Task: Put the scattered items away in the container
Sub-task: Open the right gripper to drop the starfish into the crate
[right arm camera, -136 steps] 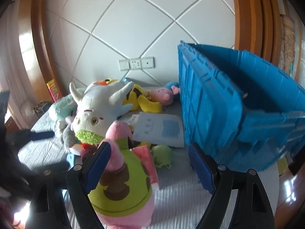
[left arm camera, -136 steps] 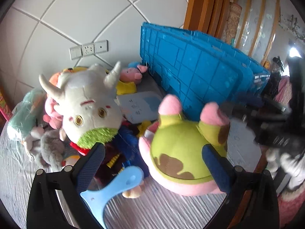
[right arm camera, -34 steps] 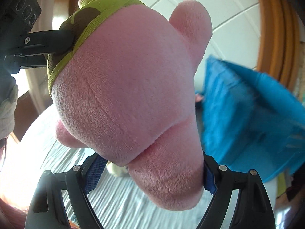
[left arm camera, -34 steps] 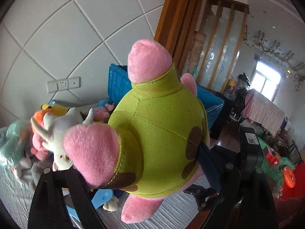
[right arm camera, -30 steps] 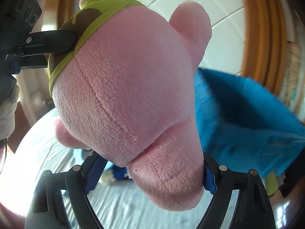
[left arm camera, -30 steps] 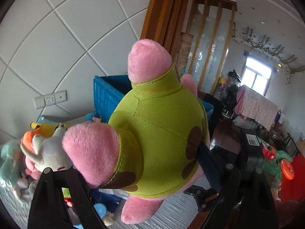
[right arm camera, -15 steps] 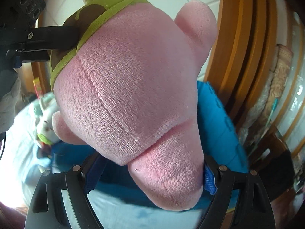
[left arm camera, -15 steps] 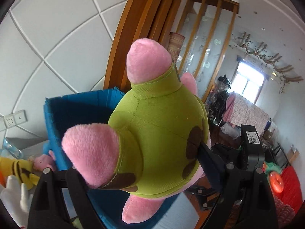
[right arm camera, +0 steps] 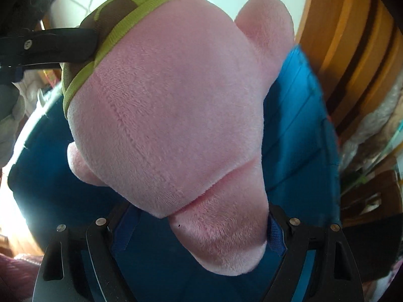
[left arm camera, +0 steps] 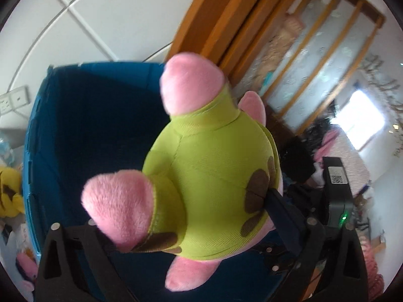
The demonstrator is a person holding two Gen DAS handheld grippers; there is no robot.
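Setting: white wall panelled with diagonal seams, a pair of wall sockets (left arm camera: pixel 13 100) at the far left, an orange-brown wooden frame (left arm camera: pixel 221 17) alongside, and beyond it wooden slats before frosted glass and a bright window (left arm camera: pixel 362 123); the far room is blurred. Container: blue plastic crate (left arm camera: pixel 83 136), open top, dark interior, ribbed far wall seen from the right wrist (right arm camera: pixel 299 130). Item held: pink plush star toy (left arm camera: pixel 214 171) in green shorts with brown patches, suspended in the air over the crate's open mouth, touching neither rim nor floor. Orientation: long axis runs roughly from the left gripper toward the right one; two pink legs point toward the left wrist camera, the shorts face it, and the pink upper body (right arm camera: pixel 173 115) fills the right wrist view. Left gripper (left arm camera: pixel 191 224): clamped on the shorts, one dark finger pressed into a brown patch. Right gripper (right arm camera: pixel 199 229): clamped on the pink tapered end of the toy. Other: yellow plush (left arm camera: pixel 8 193) outside the crate, at the left edge.
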